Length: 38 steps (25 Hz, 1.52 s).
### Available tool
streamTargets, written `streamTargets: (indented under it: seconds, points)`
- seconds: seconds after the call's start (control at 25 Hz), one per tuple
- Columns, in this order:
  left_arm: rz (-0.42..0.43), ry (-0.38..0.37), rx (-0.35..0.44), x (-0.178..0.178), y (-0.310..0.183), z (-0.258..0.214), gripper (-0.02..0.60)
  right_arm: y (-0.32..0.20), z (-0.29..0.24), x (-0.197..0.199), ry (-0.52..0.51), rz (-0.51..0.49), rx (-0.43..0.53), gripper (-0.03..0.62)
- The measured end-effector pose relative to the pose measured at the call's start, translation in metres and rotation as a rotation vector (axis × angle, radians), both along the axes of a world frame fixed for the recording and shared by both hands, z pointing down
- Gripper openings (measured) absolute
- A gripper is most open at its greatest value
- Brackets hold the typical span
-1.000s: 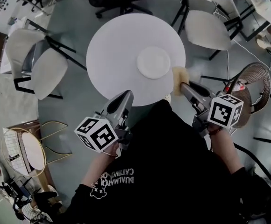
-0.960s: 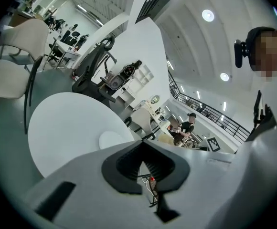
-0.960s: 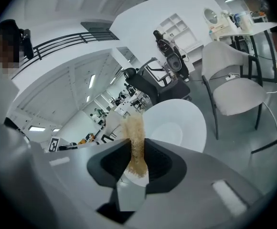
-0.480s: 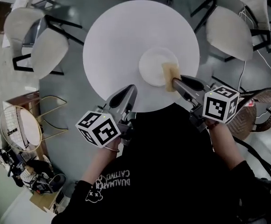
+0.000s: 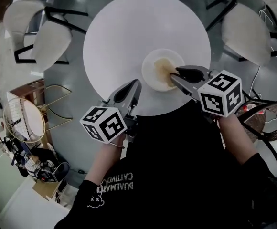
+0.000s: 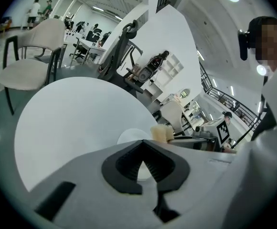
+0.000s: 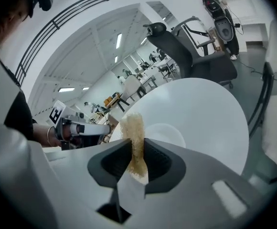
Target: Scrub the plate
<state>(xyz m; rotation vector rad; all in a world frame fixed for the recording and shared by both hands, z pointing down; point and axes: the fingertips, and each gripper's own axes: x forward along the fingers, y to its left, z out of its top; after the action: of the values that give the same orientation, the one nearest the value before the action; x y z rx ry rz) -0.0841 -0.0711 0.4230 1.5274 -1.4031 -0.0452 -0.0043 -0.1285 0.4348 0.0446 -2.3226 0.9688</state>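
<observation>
Head view is showing the big round white tabletop (image 5: 114, 37) with a pale chair (image 5: 50, 42) beside it. The small plate (image 5: 150, 73) is sitting on the tabletop, close to the person's edge. The right gripper (image 5: 176, 75) is reaching over the plate. The left gripper (image 5: 133, 86) is hanging near it. Right gripper view is showing its jaws squeezing a tan sponge (image 7: 133, 128). Left gripper view is showing its jaws pressed together, holding nothing.
</observation>
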Motion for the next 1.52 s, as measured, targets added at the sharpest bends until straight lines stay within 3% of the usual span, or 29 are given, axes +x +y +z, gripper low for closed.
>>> streamTargets:
  seconds: [0.16, 0.44, 0.68, 1.2, 1.52]
  points:
    - [0.047, 0.01, -0.037, -0.003, 0.0, 0.013, 0.0, 0.005, 0.007, -0.011, 0.052, 0.022, 0.002, 0.08]
    - [0.247, 0.045, -0.032, -0.007, -0.012, 0.018, 0.0, 0.025, 0.019, -0.021, 0.19, 0.032, 0.101, 0.08]
    - [0.378, 0.056, -0.012, -0.027, -0.008, 0.011, 0.0, 0.033, 0.018, -0.049, 0.225, 0.145, 0.035, 0.08]
    - [0.535, 0.055, -0.007, -0.044, 0.002, 0.011, 0.0, 0.02, 0.041, -0.059, 0.421, 0.385, 0.016, 0.081]
    - [0.58, 0.113, 0.009, -0.051, 0.0, 0.017, 0.0, 0.009, 0.049, -0.065, 0.359, 0.608, -0.136, 0.084]
